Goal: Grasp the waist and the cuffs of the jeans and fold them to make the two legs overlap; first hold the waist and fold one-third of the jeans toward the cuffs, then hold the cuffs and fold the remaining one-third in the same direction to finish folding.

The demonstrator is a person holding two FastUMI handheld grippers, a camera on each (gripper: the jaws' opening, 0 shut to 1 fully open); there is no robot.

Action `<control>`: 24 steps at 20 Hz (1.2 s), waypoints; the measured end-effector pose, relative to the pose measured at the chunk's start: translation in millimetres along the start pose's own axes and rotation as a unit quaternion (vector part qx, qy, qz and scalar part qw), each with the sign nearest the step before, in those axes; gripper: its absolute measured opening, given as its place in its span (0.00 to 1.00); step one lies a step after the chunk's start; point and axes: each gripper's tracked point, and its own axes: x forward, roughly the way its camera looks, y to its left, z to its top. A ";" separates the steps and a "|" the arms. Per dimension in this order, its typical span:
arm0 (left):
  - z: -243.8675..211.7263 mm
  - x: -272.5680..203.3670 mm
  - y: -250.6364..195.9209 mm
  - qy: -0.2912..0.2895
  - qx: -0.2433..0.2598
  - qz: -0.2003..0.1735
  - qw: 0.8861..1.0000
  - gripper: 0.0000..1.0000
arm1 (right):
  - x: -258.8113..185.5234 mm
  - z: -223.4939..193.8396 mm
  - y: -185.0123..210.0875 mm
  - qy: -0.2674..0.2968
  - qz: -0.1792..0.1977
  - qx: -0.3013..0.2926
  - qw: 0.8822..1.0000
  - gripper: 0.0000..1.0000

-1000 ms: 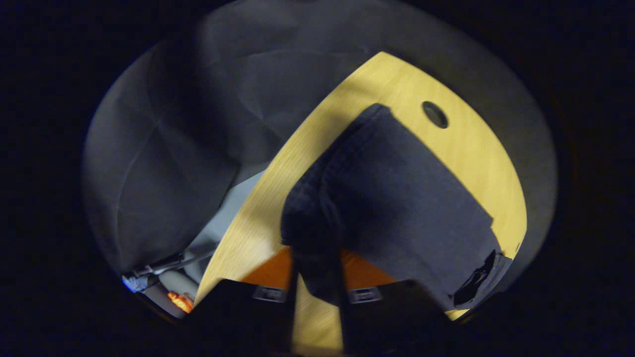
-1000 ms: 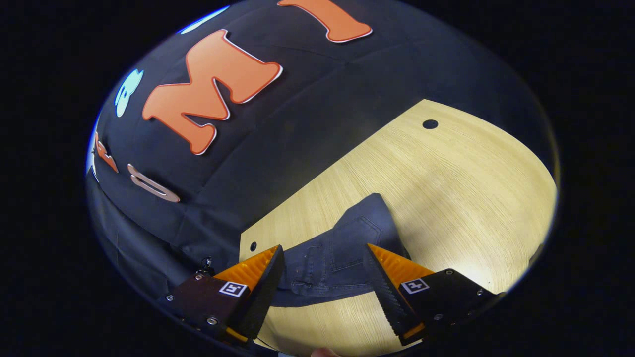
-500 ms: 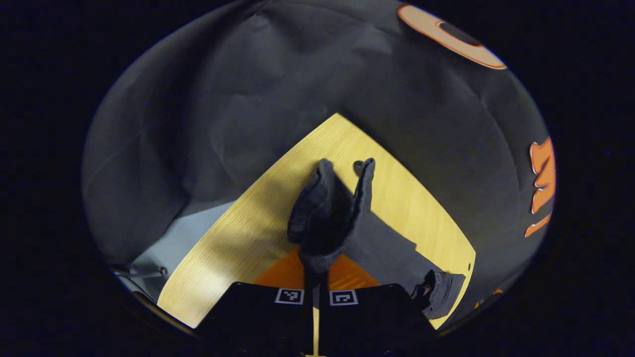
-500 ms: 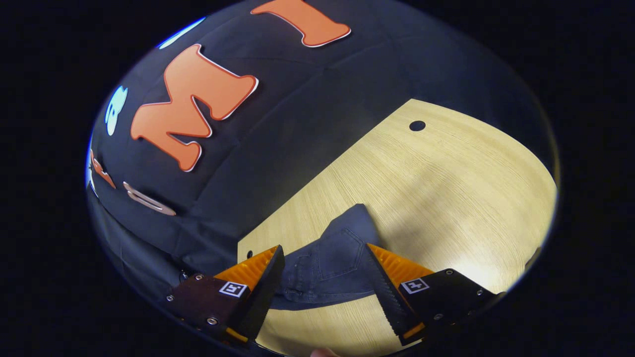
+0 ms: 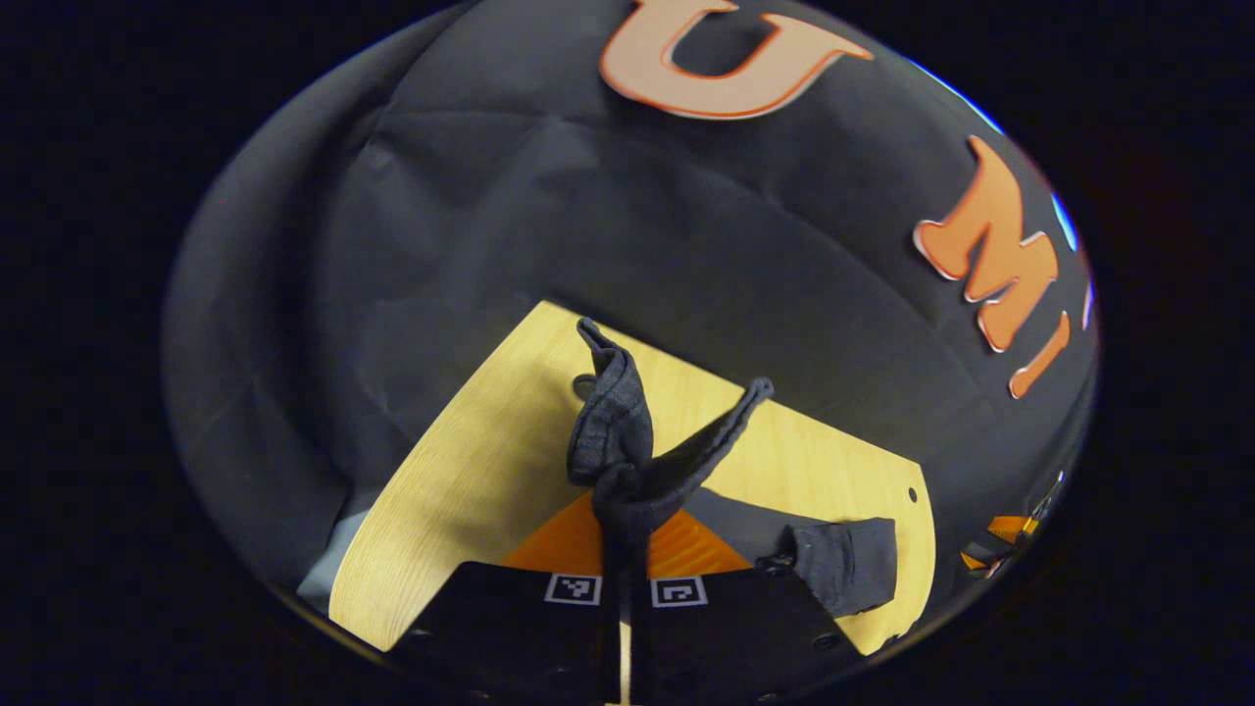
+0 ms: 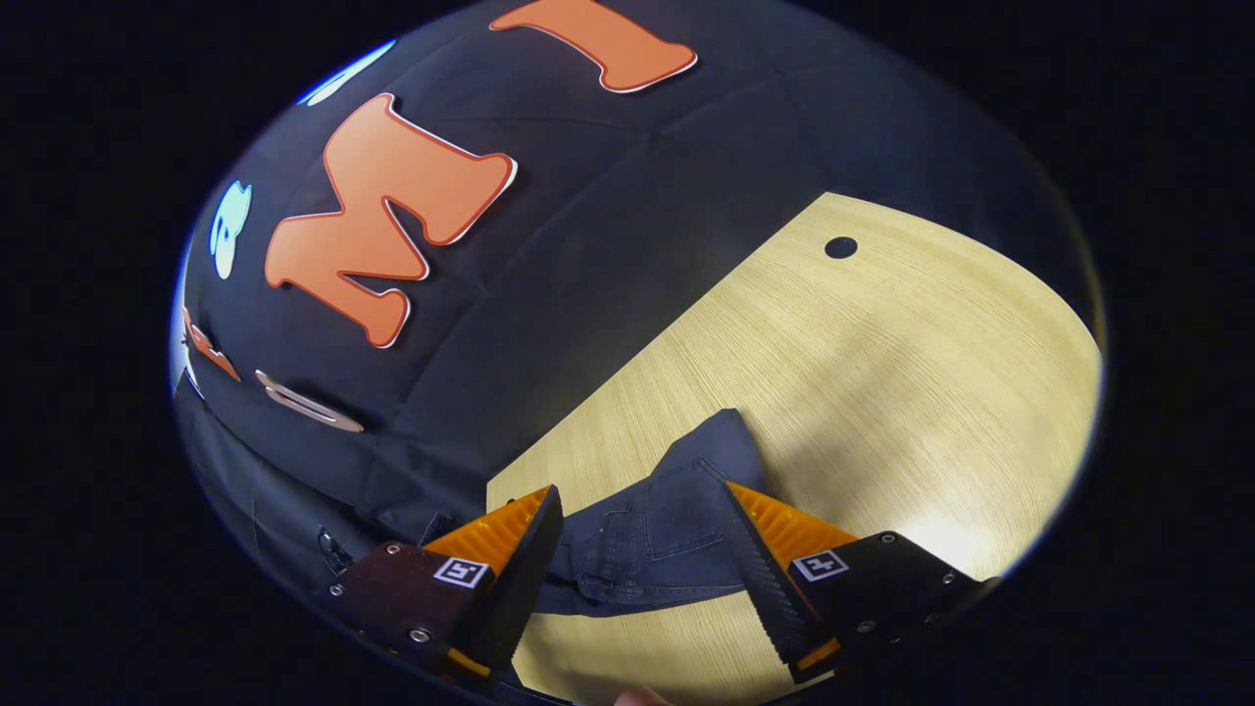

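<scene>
Lifted higher than a second ago, dark denim jeans (image 5: 627, 461) hang pinched in the left gripper (image 5: 624, 549) at lower centre above the pale wooden desk (image 5: 471, 490), folding unfinished, while the right gripper (image 6: 642, 579) hovers spread.

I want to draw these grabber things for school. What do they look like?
The right gripper has two wedge-shaped fingers, orange and ribbed on the back, with black toothed faces. Each sits on a black block with small screws and a little black-and-white square marker. The left gripper looks the same: orange fingers, black blocks, two square markers.
</scene>
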 end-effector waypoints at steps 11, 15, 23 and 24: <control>6.1 -22.4 -178.4 -0.002 0.057 -0.074 0.996 0.06 | -8.0 2.1 0.3 0.007 0.022 -0.029 0.999 0.97; -5.4 -16.3 -240.5 0.009 0.078 -0.087 0.993 0.04 | -11.2 5.8 -2.4 0.008 0.029 -0.043 0.999 0.97; -53.2 11.9 -337.3 0.048 0.128 -0.084 0.987 0.04 | -19.1 20.2 -15.9 0.007 0.036 -0.072 0.997 0.97; -59.6 16.4 -346.7 0.055 0.135 -0.083 0.986 0.04 | -20.5 21.6 -18.4 0.008 0.037 -0.072 0.997 0.97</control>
